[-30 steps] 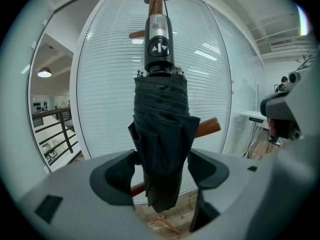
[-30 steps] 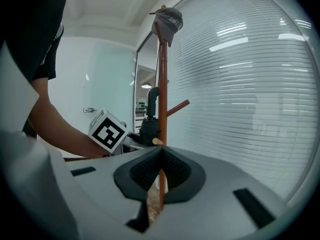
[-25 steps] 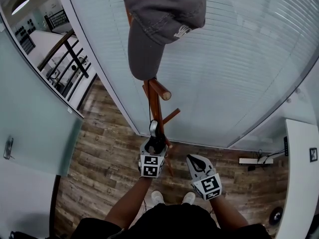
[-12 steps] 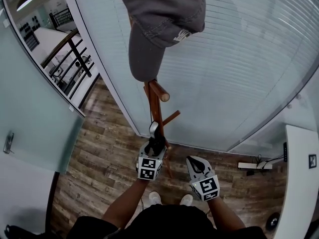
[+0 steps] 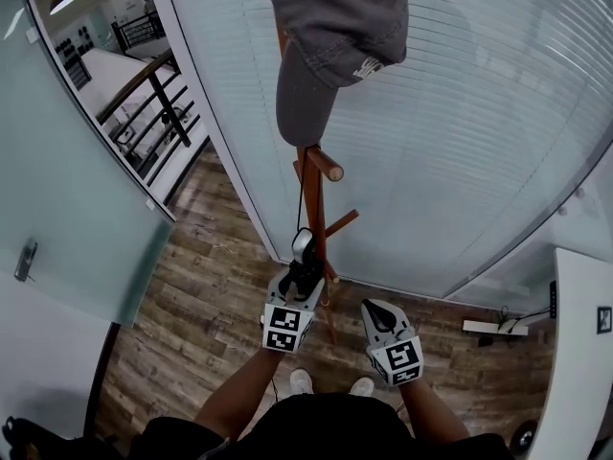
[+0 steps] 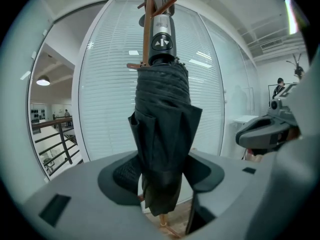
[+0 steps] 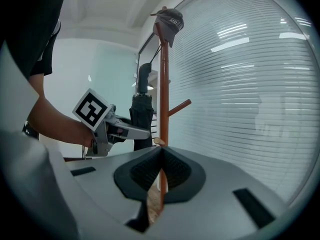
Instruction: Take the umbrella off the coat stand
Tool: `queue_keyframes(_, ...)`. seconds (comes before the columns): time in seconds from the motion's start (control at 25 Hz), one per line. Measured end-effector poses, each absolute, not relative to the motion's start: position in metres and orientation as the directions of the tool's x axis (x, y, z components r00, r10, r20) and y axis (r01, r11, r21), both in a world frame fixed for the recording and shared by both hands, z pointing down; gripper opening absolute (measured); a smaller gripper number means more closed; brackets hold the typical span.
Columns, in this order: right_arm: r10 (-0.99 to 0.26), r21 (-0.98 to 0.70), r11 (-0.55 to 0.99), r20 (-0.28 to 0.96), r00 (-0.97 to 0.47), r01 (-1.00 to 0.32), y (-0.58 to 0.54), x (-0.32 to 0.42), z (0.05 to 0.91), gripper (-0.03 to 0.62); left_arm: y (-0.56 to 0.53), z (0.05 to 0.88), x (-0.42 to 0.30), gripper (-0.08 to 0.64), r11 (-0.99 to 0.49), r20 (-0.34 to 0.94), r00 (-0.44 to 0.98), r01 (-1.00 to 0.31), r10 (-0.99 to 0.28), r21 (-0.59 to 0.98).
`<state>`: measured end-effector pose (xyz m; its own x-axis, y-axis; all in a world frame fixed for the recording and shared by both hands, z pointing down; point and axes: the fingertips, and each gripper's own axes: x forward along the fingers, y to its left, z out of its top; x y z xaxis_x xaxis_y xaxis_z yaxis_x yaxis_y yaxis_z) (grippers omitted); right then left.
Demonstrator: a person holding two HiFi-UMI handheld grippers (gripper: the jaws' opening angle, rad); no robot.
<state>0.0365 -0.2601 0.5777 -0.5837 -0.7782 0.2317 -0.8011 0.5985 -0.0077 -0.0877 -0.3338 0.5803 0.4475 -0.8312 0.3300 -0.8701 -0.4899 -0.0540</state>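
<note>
Shows the folded black umbrella (image 6: 162, 134) clamped upright in the left gripper (image 6: 160, 176), just beside the coat stand (image 5: 313, 190) pole. Shows the right gripper (image 7: 161, 171) pinched together on nothing, low alongside. Keeps both grips as before; places stand and grey cap (image 5: 335, 36) further right than earlier.

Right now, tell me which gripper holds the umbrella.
The left gripper: its jaws clamp the folded umbrella, while the right gripper is shut on nothing.

A grey cap (image 5: 330, 27) hangs at twelve o'clock before white blinds (image 5: 479, 142), a black railing (image 5: 170, 103) at ten o'clock, wooden floor (image 5: 211, 295) below.
</note>
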Motion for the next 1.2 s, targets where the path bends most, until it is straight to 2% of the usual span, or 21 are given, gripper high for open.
queue_keyframes(0.68, -0.814, 0.037, 0.57, 0.167, -0.557, -0.821, -0.278, 0.052, 0.555, 0.006, -0.319, 0.461, -0.081, 0.258, -0.471, 0.119, 0.455, -0.85, -0.882, -0.236)
queue_keyframes(1.08, -0.793, 0.055, 0.602, 0.163, -0.587, -0.797, -0.27, 0.042, 0.552, 0.006, -0.309, 0.397, -0.066, 0.259, -0.454, -0.026, 0.477, -0.851, -0.879, -0.262)
queue_keyframes(1.2, -0.791, 0.053, 0.603, 0.172, -0.587, -0.796, -0.267, 0.042, 0.553, 0.006, -0.3, 0.373, -0.062, 0.261, -0.483, -0.113, 0.52, -0.84, -0.847, -0.248)
